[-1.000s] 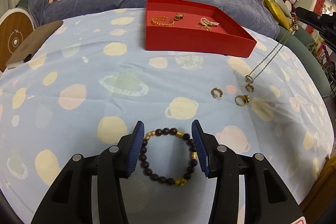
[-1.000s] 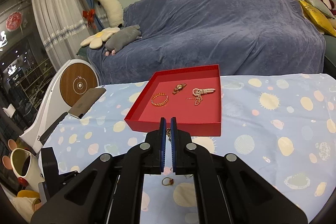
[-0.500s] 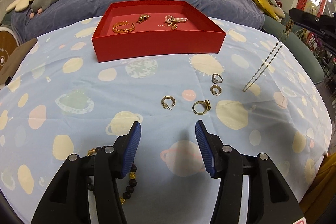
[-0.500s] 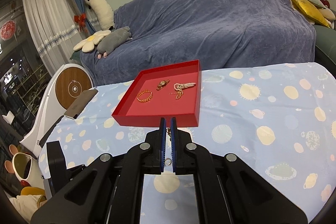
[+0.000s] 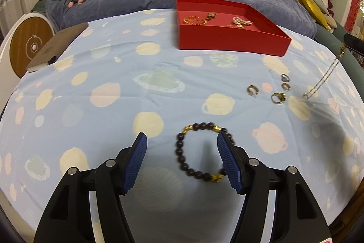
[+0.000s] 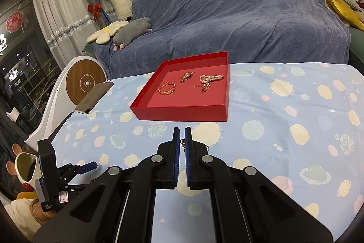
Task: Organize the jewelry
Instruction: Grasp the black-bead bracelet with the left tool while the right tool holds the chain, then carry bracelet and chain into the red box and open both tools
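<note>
My left gripper (image 5: 182, 142) is open and low over the tablecloth. A dark bead bracelet with gold beads (image 5: 202, 152) lies between its fingers, nearer the right one. My right gripper (image 6: 182, 133) is shut on a thin gold chain necklace (image 6: 182, 142), which hangs down at the right of the left wrist view (image 5: 323, 81). The red tray (image 5: 229, 42) (image 6: 182, 114) holds a gold bangle (image 6: 167, 88), a small watch (image 6: 187, 76) and a pearl piece (image 6: 210, 79). Several rings (image 5: 278, 97) lie on the cloth right of centre.
A brown notebook (image 5: 56, 44) lies at the table's left edge. A blue-covered sofa (image 6: 227, 22) with plush toys stands behind the table. A white and wood round device (image 6: 85, 83) stands to the left. The left gripper also shows in the right wrist view (image 6: 75, 169).
My left gripper swung away from the bead bracelet and has come back, so the bracelet lies between its fingers again. The right gripper has kept the chain and risen a little.
</note>
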Tool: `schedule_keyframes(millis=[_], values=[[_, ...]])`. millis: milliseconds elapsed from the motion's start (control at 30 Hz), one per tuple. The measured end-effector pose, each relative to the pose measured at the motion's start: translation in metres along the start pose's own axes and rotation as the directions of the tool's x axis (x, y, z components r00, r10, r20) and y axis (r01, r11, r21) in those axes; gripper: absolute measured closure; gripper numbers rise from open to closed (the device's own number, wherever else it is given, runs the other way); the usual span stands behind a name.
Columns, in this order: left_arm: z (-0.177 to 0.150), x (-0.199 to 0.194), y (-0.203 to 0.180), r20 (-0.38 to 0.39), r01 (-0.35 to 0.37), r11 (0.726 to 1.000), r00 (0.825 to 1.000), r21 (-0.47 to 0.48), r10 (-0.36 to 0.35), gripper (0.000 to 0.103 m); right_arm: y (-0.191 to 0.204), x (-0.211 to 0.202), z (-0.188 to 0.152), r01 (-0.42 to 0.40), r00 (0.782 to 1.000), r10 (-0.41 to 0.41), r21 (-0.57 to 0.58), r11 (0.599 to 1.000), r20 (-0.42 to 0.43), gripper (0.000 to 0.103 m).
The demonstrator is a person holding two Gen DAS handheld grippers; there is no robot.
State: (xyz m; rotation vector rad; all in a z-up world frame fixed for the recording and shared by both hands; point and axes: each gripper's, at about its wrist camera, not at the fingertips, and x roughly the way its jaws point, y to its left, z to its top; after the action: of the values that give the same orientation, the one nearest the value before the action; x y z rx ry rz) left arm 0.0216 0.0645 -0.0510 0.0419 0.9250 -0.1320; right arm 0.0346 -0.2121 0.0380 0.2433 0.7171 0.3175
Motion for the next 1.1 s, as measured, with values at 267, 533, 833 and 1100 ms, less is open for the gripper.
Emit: schedule_keyframes(millis=[267,533,833,1100], values=[[-0.009,0.012,-0.003,0.002,-0.018,0.998,1.0,0.062,0.018,0.063,0.02,0.013,-0.004,-0.022,0.999,0.021,-0.025,0.999,-0.026,0.099],[-0.002,0.014,-0.016,-0.012,0.051,0.995,0.999,0.086,-0.05,0.098,0.024,0.015,-0.002,-0.023,0.999,0.023,-0.024,0.999,-0.026,0.099],[0.045,-0.022,-0.024,0.059,0.203,0.979,0.978,-0.019,-0.201,0.098,0.021,0.001,0.02,-0.048,0.998,0.048,0.008,0.999,0.03,0.099],[0.141,-0.064,-0.042,0.206,0.269,0.963,0.943,-0.019,-0.26,0.098,0.027,-0.005,0.087,-0.064,0.992,0.065,-0.01,0.998,0.112,0.099]])
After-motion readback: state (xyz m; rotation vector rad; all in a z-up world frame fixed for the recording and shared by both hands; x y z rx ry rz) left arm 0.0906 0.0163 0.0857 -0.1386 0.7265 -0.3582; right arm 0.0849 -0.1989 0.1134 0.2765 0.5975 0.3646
